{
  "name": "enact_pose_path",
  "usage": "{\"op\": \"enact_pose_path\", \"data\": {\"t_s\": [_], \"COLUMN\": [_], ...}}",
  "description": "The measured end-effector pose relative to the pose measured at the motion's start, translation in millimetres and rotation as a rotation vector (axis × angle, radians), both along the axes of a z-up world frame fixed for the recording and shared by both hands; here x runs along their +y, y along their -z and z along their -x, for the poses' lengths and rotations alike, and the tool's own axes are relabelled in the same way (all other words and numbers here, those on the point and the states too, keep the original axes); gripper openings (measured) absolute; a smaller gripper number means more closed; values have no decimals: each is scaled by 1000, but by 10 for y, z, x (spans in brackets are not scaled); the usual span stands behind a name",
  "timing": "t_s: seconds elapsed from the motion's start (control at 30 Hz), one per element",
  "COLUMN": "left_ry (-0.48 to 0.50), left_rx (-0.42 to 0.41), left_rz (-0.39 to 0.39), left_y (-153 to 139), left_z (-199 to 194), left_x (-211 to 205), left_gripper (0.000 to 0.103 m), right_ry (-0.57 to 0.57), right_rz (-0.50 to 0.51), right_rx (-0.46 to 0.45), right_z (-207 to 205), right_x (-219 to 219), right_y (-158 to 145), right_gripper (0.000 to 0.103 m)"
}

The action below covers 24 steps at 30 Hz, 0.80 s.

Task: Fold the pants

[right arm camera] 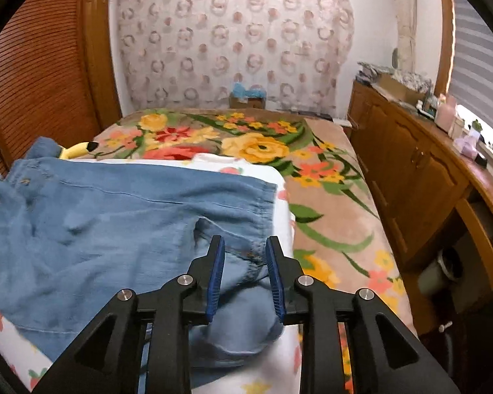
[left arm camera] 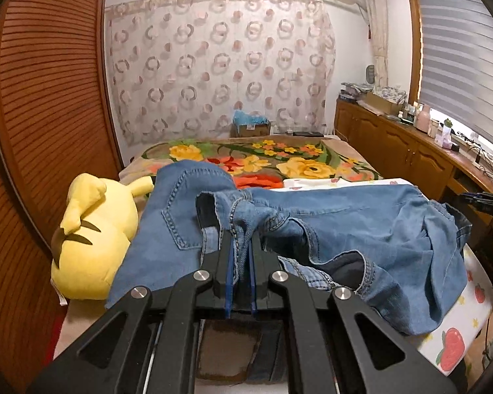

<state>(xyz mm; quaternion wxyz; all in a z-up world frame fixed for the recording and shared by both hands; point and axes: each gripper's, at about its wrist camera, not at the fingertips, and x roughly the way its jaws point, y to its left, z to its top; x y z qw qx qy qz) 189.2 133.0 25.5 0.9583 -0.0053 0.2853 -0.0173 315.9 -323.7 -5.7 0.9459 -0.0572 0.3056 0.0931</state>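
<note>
Blue denim pants (left arm camera: 338,229) lie crumpled across a white strawberry-print sheet (left arm camera: 450,344) on the bed. My left gripper (left arm camera: 241,246) is shut on a bunched fold of the pants near the waistband, holding it raised. In the right wrist view the pants (right arm camera: 115,216) spread out flatter, leg hems toward the right. My right gripper (right arm camera: 245,246) is open, its blue pads either side of a hem fold of the pants, not clamped.
A yellow plush toy (left arm camera: 92,239) lies left of the pants. A floral blanket (right arm camera: 263,144) covers the far bed. Wooden cabinets (right arm camera: 410,170) with clutter run along the right. A slatted wooden door (left arm camera: 42,98) stands at left.
</note>
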Motion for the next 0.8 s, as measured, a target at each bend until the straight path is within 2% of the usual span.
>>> {"op": "enact_pose_path", "data": {"t_s": [0.13,0.23,0.37,0.57,0.67,0.8], "left_ry": [0,2,6,5,8,8], "left_rx": [1,5,21,40,49,55], "left_rz": [3,5,1,16,15,17], "left_y": [33,41,141,249,279,289], "left_z": [37,40,74,115,111,95], "left_x": [18,13,-25,1,-12,-27], "left_gripper": [8,8,8,8,8,8], "right_ry": [-95,-137,-143,-128,-123,-178], "right_rz": [-17,-1,24,98,90,44], "right_rx": [25,99,184,252,243,208], "right_z": [142,117,44,37,-2,-89], "right_x": [-28,-4,-38,-159,-221,-205], "right_y": [30,195,444,663,665,604], "right_gripper": [28,29,29,29,29,33]}}
